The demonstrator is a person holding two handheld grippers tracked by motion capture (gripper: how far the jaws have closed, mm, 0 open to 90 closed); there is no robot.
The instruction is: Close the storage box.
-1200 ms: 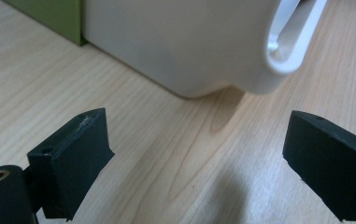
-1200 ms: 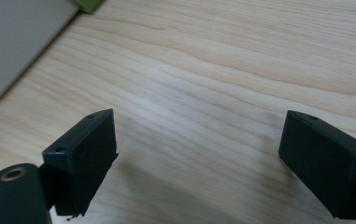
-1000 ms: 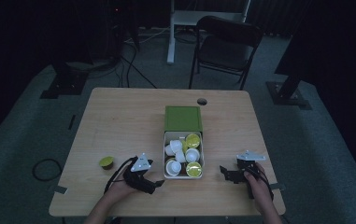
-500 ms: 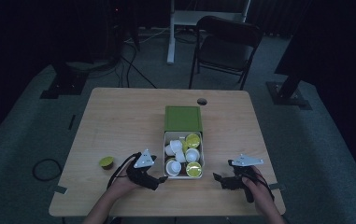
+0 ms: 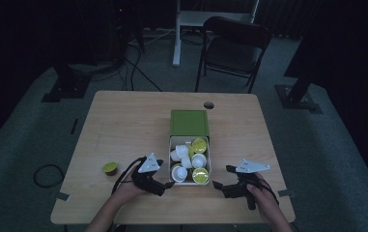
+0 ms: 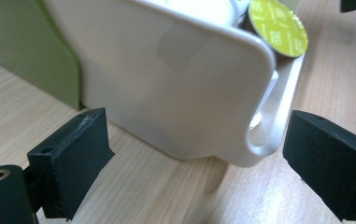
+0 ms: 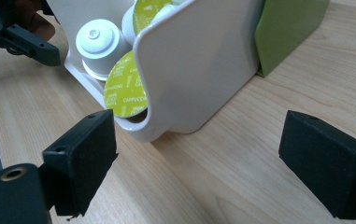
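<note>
A white plastic box [image 5: 190,180] with rounded corners sits upright on the table between the two tongs — open-topped, holding white and lime-lidded coffee capsules [image 5: 194,161], green lid [image 5: 189,123] at its far end.

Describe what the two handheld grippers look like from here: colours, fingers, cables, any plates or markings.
Both grippers are black. The left gripper and right gripper each carry a pale grey three-cornered plate on top, and a dark cable trails from the left one. Up close, the fingers are blocky black pads with a matte, slightly rough surface, chipped at the edges. A round brass-coloured insert sits in the black body beside one pad. No sleeves are visible on the forearms.
</note>
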